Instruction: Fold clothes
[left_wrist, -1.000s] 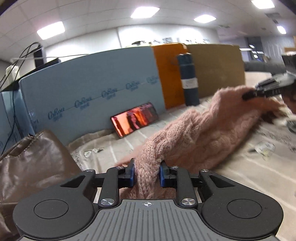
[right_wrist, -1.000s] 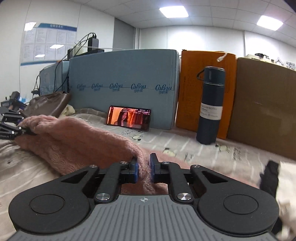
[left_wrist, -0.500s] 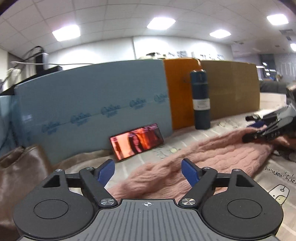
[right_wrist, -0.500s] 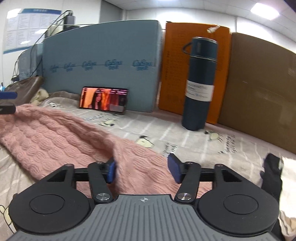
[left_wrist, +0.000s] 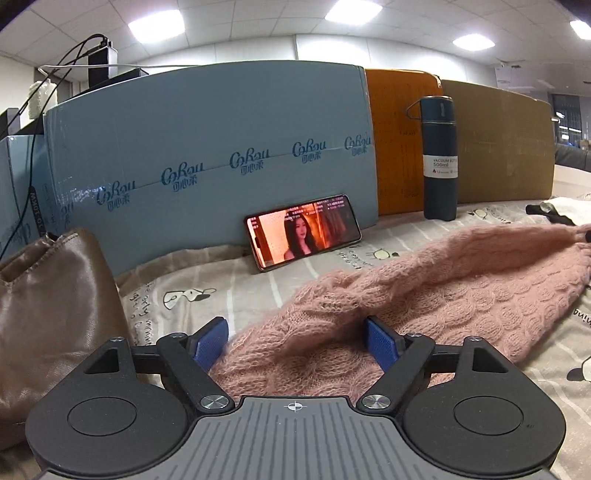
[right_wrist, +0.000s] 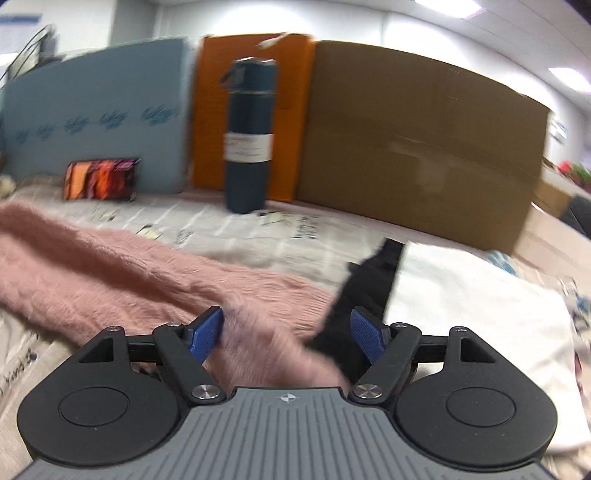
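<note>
An office with ceiling panels is lighting a bed-like surface under a grey printed sheet (left_wrist: 280, 280), and blue, orange and brown boxes are standing along its far edge with a flask (left_wrist: 439, 158) and a phone (left_wrist: 303, 233) propped in front of them. A pink sweater (left_wrist: 436, 291) is lying across the sheet in a long, loosely bunched band, thicker than a single layer, so one fold is looking done, though the edges are sitting uneven and the shape is far from a tidy rectangle. More folds and some squaring-up are probably remaining, and a white garment (right_wrist: 480, 317) with a black piece (right_wrist: 369, 273) beside it is waiting to the right, apparently untouched. The left gripper (left_wrist: 295, 341) is sitting with its blue pads spread wide, gripping nothing; the sweater's near end is lying between and just under the fingers without being pinched. The right gripper (right_wrist: 286, 334) is likewise spread and empty, with the sweater's other end passing under its left finger and the black piece lying between the fingers farther out. That view is blurring, so exact contact is hard to judge there. A brown leather bag (left_wrist: 48, 306) is resting at the far left.
</note>
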